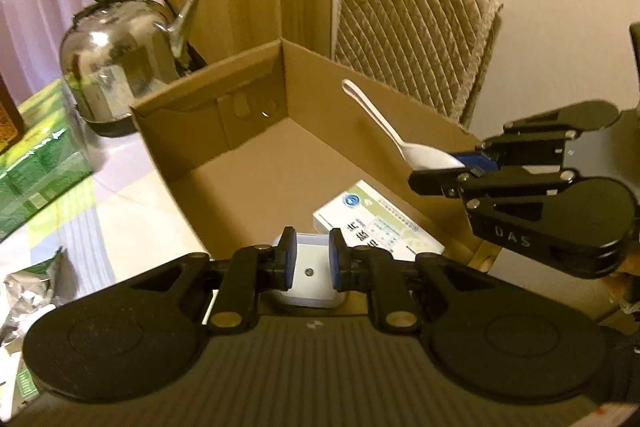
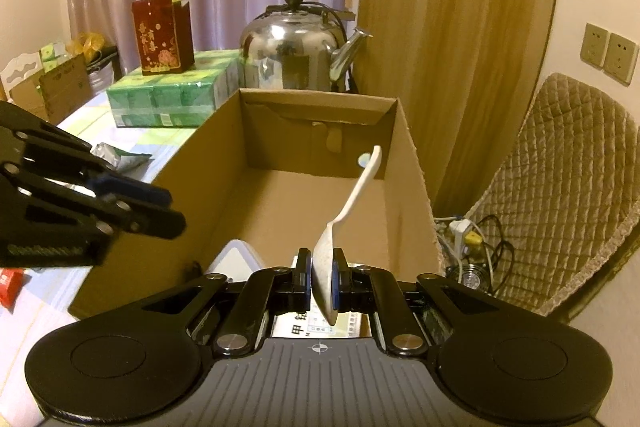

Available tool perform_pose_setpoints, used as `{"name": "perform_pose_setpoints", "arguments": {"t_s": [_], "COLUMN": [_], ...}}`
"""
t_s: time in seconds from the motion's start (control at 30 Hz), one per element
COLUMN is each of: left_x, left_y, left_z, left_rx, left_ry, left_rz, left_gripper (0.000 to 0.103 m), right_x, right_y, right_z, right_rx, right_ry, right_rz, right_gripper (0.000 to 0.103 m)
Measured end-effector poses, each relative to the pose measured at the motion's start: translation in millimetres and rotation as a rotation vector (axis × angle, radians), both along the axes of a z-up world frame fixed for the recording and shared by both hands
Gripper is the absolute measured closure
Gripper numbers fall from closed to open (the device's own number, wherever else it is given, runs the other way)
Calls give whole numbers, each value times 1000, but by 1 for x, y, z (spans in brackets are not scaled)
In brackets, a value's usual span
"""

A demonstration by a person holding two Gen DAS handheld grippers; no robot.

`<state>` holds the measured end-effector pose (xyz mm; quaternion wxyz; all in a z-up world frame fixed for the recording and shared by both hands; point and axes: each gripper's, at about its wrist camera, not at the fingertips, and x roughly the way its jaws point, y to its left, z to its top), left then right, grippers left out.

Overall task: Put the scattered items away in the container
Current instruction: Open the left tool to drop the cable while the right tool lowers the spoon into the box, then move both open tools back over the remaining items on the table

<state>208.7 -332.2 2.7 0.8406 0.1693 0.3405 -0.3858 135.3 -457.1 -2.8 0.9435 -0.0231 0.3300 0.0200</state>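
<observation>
An open cardboard box [image 1: 248, 163] [image 2: 304, 131] stands on the table. My left gripper [image 1: 311, 263] is shut on a small white plastic box [image 1: 310, 277] and holds it over the near end of the cardboard box. My right gripper [image 2: 322, 277] is shut on the bowl of a white plastic spoon [image 2: 352, 203], handle pointing up and forward over the cardboard box. The right gripper [image 1: 460, 163] with the spoon [image 1: 384, 125] also shows in the left wrist view. A white medicine carton [image 1: 376, 227] lies inside the cardboard box at its near right.
A steel kettle [image 1: 120, 55] [image 2: 296, 51] stands behind the cardboard box. Green tissue packs [image 2: 172, 95] with a red gift carton [image 2: 162, 35] sit at the left. A foil packet [image 1: 28, 287] lies on the tablecloth. A quilted chair [image 1: 412, 39] stands at the right.
</observation>
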Motion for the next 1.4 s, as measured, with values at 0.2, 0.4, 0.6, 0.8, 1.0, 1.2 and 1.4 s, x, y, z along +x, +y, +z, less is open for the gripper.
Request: {"name": "perform_pose_setpoints", "arguments": {"t_s": [0.2, 0.4, 0.6, 0.8, 1.0, 1.2, 1.4], "left_x": [-6, -8, -6, -4, -5, -10, -25], "left_y": [20, 28, 33, 38, 48, 60, 75], "left_z": [16, 21, 18, 13, 13, 17, 24], "left_rx": [-28, -39, -47, -51, -59, -74, -89], "left_ry": [-21, -24, -11, 3, 11, 17, 11], "left_rz": [23, 33, 44, 57, 76, 100, 123], "left_gripper": [90, 90, 90, 90, 90, 87, 83], "right_x": [5, 12, 16, 16, 10, -2, -19], "right_y": [7, 12, 14, 12, 12, 19, 31], "right_z": [-2, -8, -10, -11, -8, 2, 14], "right_rx": [15, 18, 26, 19, 32, 53, 57], "right_ry": [18, 44, 50, 38, 30, 20, 6], "right_rz": [13, 20, 21, 15, 4, 0, 4], "right_gripper": [97, 97, 97, 97, 97, 97, 96]}}
